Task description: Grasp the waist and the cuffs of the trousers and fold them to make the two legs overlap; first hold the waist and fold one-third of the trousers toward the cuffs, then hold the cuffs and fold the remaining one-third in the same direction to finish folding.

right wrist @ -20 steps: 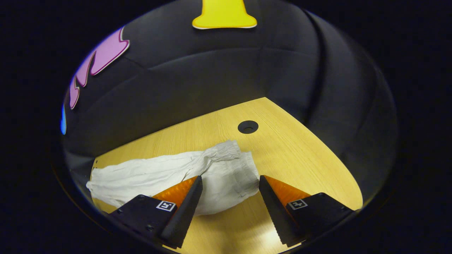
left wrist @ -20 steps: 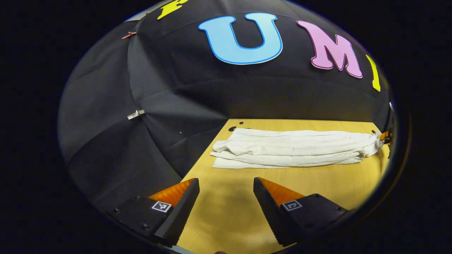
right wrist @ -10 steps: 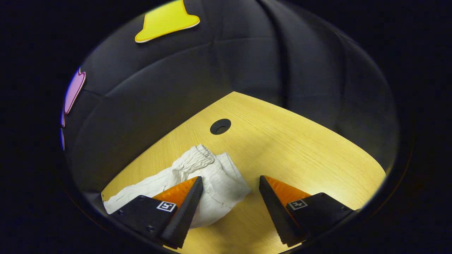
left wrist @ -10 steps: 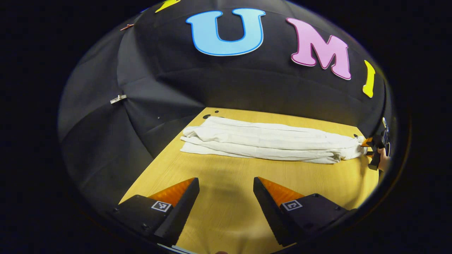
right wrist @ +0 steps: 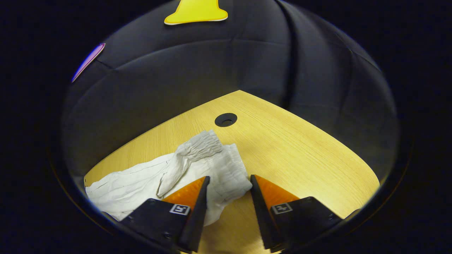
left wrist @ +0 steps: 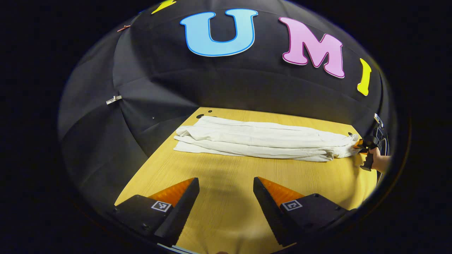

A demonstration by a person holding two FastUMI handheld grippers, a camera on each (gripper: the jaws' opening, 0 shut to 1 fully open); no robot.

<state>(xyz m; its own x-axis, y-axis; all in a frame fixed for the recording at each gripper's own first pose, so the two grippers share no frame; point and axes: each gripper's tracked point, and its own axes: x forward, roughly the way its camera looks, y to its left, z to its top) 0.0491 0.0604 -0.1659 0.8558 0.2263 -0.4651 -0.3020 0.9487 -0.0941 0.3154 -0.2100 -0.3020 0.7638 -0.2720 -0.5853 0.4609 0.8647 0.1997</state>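
White trousers (left wrist: 261, 141) lie lengthwise across the wooden table (left wrist: 226, 176), legs stacked one on the other, cuffs at the left end. My left gripper (left wrist: 226, 188) hovers open over bare wood, well short of the trousers. In the right gripper view, the gathered elastic waist (right wrist: 212, 155) lies bunched between the fingers of my right gripper (right wrist: 229, 178), which is open with a narrowed gap around the cloth. The left gripper view also shows the right gripper (left wrist: 365, 146) at the waist end, held by a hand (left wrist: 381, 162).
A round cable hole (right wrist: 226, 120) sits in the table beyond the waist. Another dark hole (left wrist: 201, 115) lies at the far corner by the cuffs. Black cloth walls enclose the table on the far sides, with a metal clip (left wrist: 113, 100) on the left wall.
The right gripper's fingers have drawn closer together around the waist and it has turned back to the left. The left gripper view shifted slightly; the trousers sit a little farther away.
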